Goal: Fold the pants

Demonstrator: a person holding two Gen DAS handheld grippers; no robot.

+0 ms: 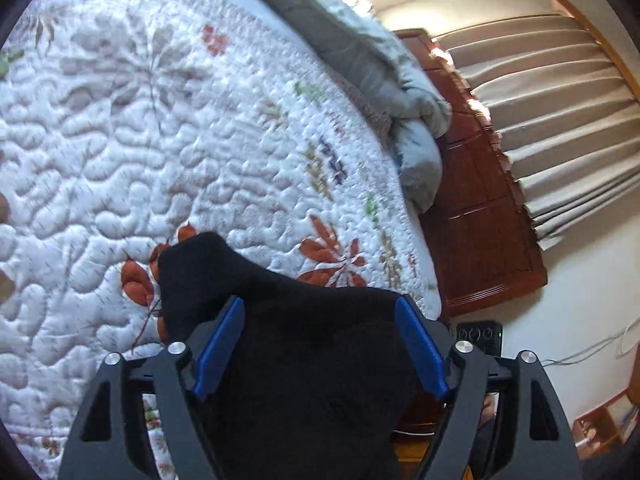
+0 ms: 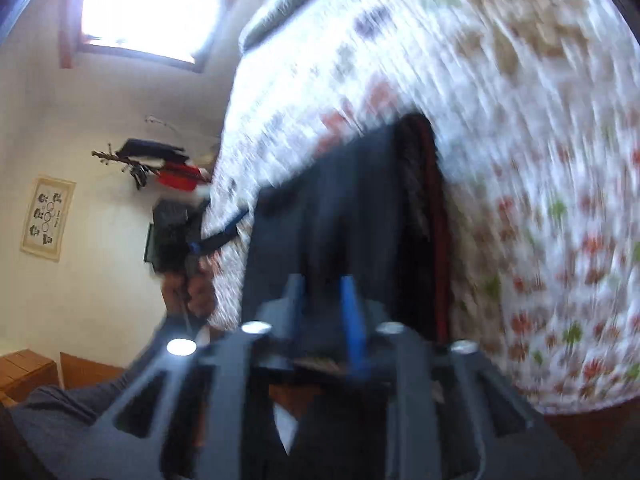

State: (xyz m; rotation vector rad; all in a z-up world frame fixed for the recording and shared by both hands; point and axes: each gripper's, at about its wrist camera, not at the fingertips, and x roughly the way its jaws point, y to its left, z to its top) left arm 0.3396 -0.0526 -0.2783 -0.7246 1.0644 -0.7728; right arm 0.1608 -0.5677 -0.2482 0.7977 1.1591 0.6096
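Left gripper (image 1: 320,344): jaws spread wide, black pants (image 1: 288,340) bunched between them over the quilt (image 1: 160,140). Right gripper (image 2: 324,300): jaws clenched on pants.

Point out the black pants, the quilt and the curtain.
black pants (image 1: 304,360): left wrist view, cloth between the blue fingers.
quilt (image 1: 160,140): left wrist view, bare stitched middle.
curtain (image 1: 560,120): left wrist view, middle pleats.

Left wrist view: sharp, daylit, fisheye bending at edges, dark corner vignette. Right wrist view: heavy motion blur across quilt (image 2: 500,128); window (image 2: 148,4) blown out, glare upper left.
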